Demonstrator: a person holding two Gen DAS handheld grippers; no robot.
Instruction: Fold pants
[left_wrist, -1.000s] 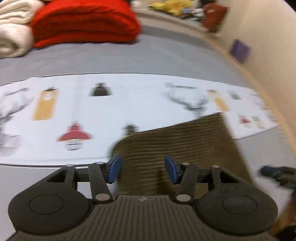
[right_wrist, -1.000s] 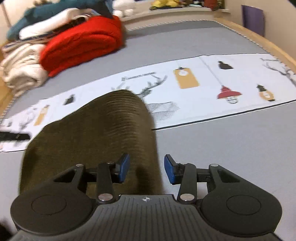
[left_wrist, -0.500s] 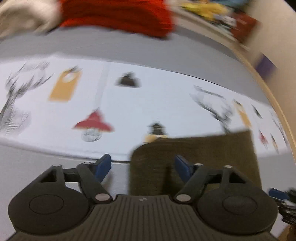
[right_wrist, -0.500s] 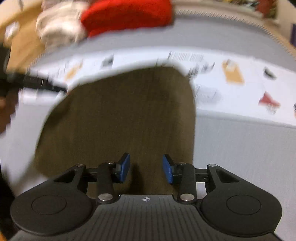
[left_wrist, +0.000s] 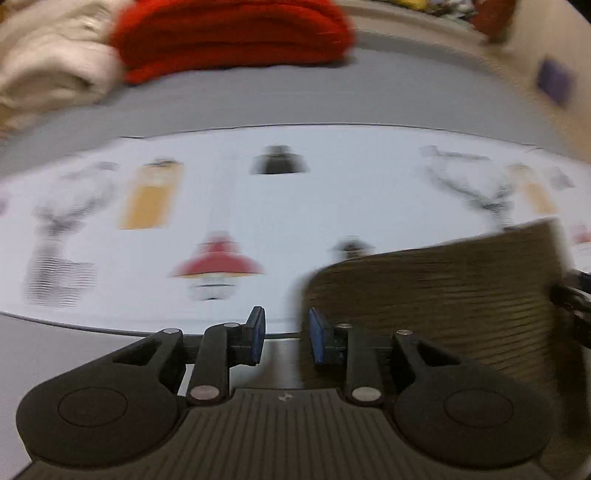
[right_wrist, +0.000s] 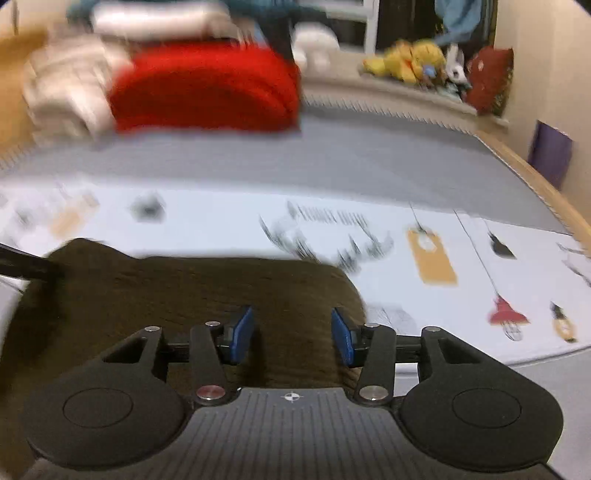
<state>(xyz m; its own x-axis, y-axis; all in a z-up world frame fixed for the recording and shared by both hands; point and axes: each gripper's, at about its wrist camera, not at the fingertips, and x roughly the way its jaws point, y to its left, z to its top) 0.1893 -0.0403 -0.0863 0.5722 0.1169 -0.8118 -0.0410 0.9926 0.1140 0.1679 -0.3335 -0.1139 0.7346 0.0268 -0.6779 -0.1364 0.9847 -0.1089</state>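
- So we've got olive-brown corduroy pants (right_wrist: 177, 295) already folded down into a compact, roughly rectangular bundle, lying on the grey bed surface (right_wrist: 369, 162) and overlapping the near edge of a white printed cloth (left_wrist: 332, 192) (lamps, antlers, orange tags).
- Our left gripper (left_wrist: 284, 339) has its blue pads a small gap apart with nothing between them; the bundle's rounded left edge sits just to the right of that gap, behind the right finger, so we're beside it and not pinching it.
- Our right gripper (right_wrist: 291, 334) is spread noticeably wider, hovering over the near part of the bundle. No cloth is caught between the pads as far as we can tell, though the fabric fills the background between them.
- In the right wrist view a dark thin thing pokes in at the far left edge of the bundle, probably the other tool, but it's too blurry to call.
- Progress guess: most of the folding looks done, since no loose legs or waistband show. What's left is maybe one final fold or just squaring up the edges, which look a bit uneven on the far left corner.
- Behind it all: a folded red blanket (right_wrist: 207, 85), cream blankets (left_wrist: 51, 59), stuffed toys (right_wrist: 410, 61) on the ledge. Both views are motion-blurred, so take fine detail lightly.
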